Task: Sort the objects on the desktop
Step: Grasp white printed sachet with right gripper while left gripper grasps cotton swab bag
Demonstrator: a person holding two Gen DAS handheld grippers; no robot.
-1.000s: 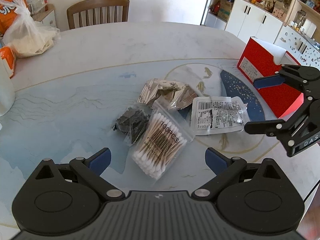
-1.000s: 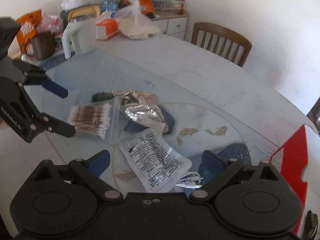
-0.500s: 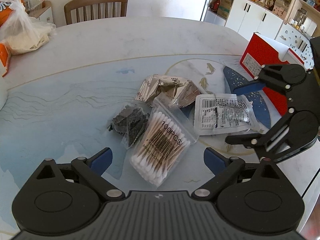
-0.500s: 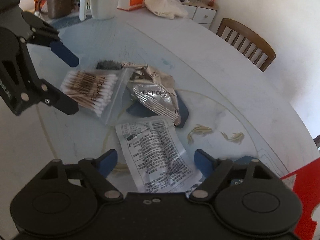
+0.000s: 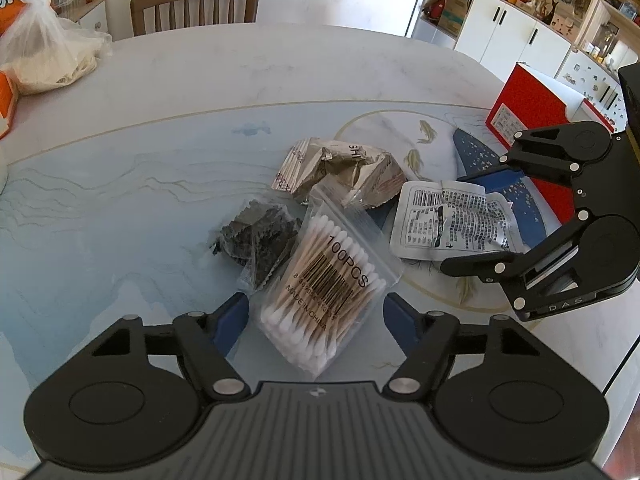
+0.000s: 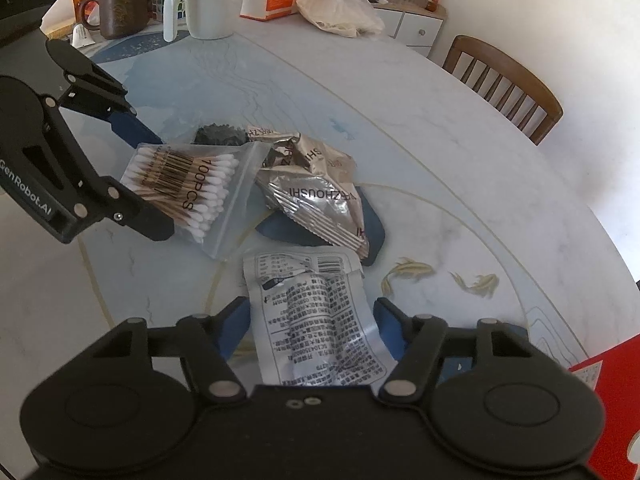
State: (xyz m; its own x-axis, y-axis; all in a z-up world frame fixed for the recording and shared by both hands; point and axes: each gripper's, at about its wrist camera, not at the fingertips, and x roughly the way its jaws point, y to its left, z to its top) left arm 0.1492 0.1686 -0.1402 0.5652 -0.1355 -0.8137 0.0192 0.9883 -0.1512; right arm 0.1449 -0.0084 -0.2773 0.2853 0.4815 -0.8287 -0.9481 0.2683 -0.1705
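Moved: both claws have come down and forward since the earlier frames; each now straddles a packet.
Left claw [image 5: 314,322]: wide, blue pads either side of the swab bag's near end, not gripping it.
Swab bag [image 5: 326,286]: flat on the worktop [image 5: 120,200], between the left claw's fingers, reaching ahead of them.
Dark packet [image 5: 260,236]: ahead and left of the left claw, partly under the swab bag's edge.
Foil packet [image 5: 340,170]: crumpled, further ahead of the left claw, past the swab bag.
Right claw [image 6: 314,326]: wide, pads flanking the white pouch; contact cannot be told.
White pouch [image 6: 316,320]: creased, between the right claw's fingers.
Red box [image 5: 536,136]: beyond the right claw in the left view.
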